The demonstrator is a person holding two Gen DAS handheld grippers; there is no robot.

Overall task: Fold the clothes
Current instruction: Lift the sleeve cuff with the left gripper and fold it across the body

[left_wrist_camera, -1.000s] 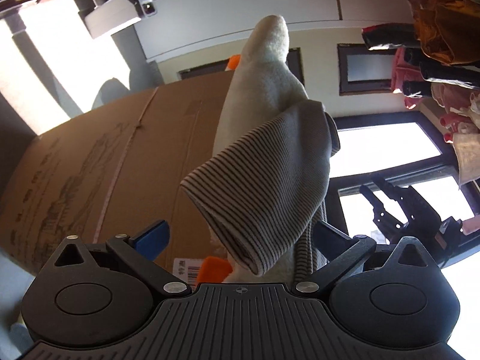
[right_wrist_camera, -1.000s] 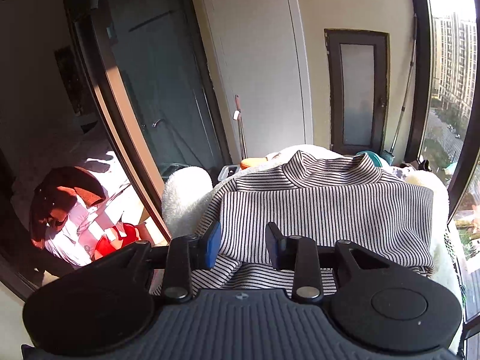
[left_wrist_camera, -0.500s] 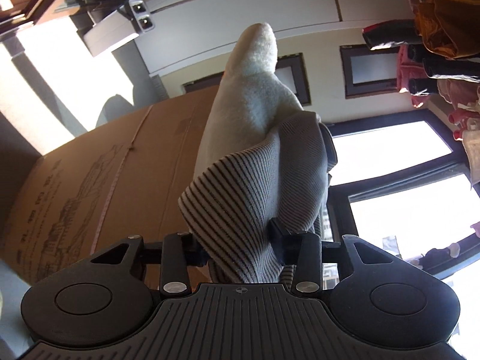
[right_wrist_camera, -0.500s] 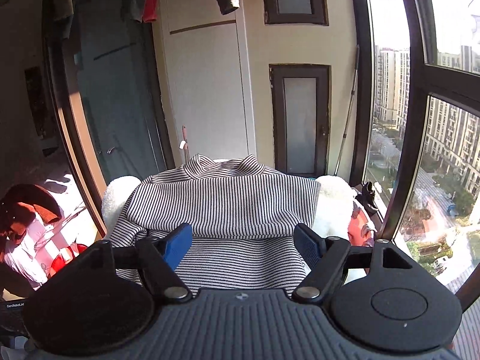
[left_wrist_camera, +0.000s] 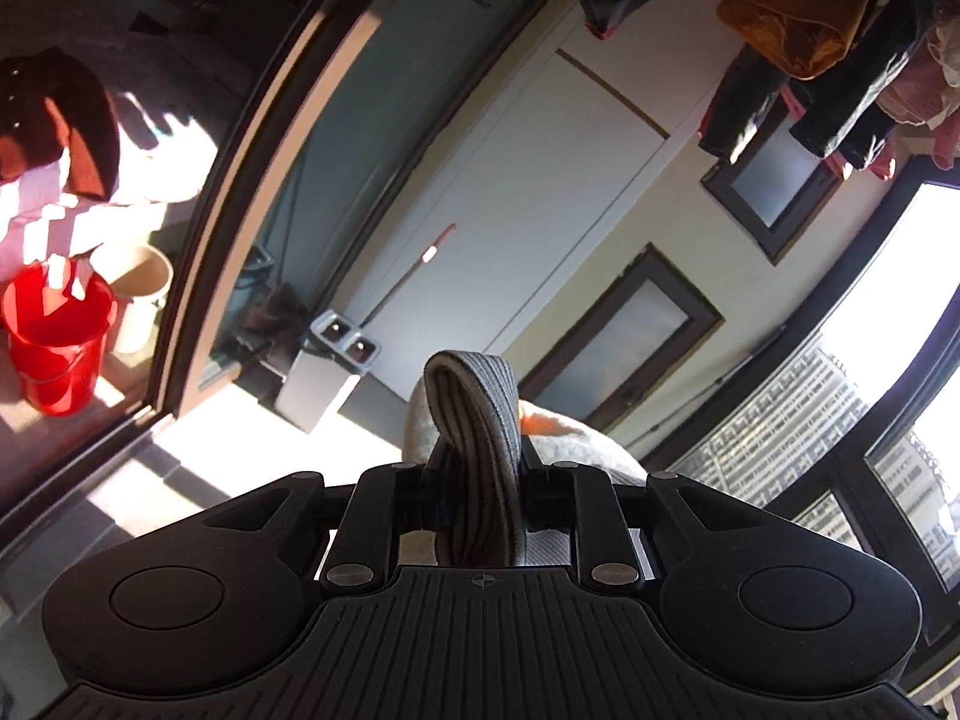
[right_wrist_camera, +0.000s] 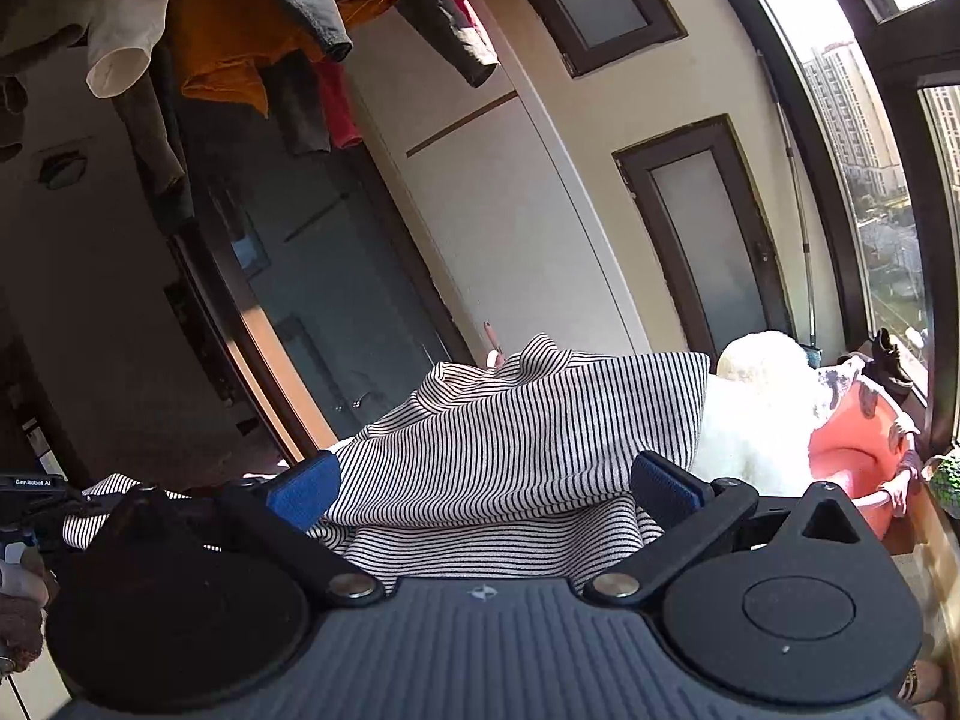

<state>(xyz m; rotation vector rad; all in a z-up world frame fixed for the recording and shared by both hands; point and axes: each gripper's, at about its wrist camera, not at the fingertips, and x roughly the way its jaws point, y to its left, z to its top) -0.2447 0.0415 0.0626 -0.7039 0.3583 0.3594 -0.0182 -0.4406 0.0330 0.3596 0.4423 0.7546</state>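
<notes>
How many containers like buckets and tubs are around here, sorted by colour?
Red plastic bucket: 1
Cream plastic bucket: 1
Pink plastic tub: 1
Total: 3

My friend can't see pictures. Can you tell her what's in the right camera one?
A striped shirt lies partly folded on a fluffy white cover, just past the open right hand-held gripper. Clothes hang overhead, a pink tub sits by the window.
</notes>
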